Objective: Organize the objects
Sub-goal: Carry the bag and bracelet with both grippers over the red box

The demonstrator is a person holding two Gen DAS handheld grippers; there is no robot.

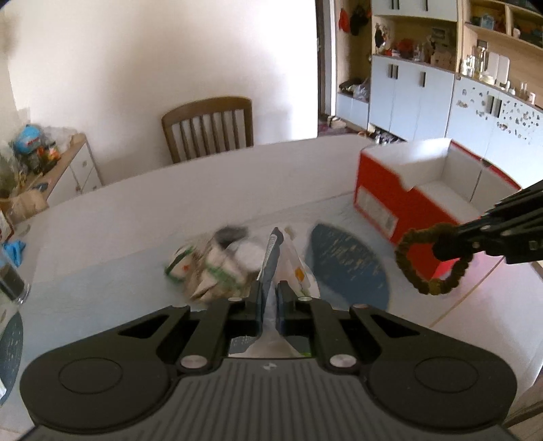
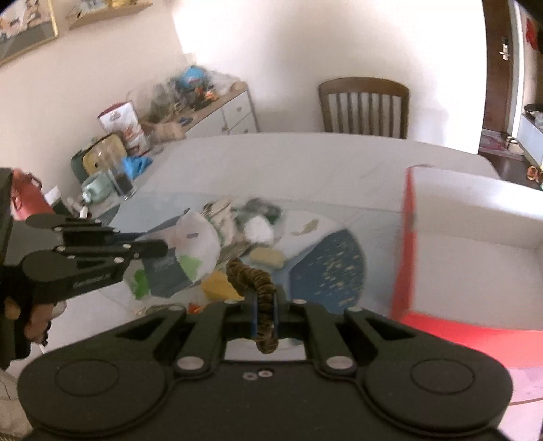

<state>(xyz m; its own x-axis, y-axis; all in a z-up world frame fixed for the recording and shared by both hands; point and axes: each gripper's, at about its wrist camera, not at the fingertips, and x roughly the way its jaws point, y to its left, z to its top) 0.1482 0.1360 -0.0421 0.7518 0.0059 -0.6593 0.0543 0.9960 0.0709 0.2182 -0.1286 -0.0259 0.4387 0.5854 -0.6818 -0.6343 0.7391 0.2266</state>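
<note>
Red-sided and white inside, the open cardboard box (image 1: 427, 190) stands on the pale tabletop (image 1: 135, 210). Just left of the box, the right gripper (image 2: 264, 313) pinches a brown braided fabric ring (image 2: 258, 285). Farther left, the left gripper (image 1: 270, 298) clamps a white plastic bag (image 2: 198, 244) above blurred clutter.

I log this as a home dining room: white table (image 1: 203, 190) with a wooden slat-back chair (image 1: 208, 127) against a plain wall, pale blue cupboards (image 1: 410, 98) under knick-knack shelves (image 1: 417, 44), and a cluttered white sideboard (image 2: 224, 112) beside a framed picture (image 2: 23, 30).
</note>
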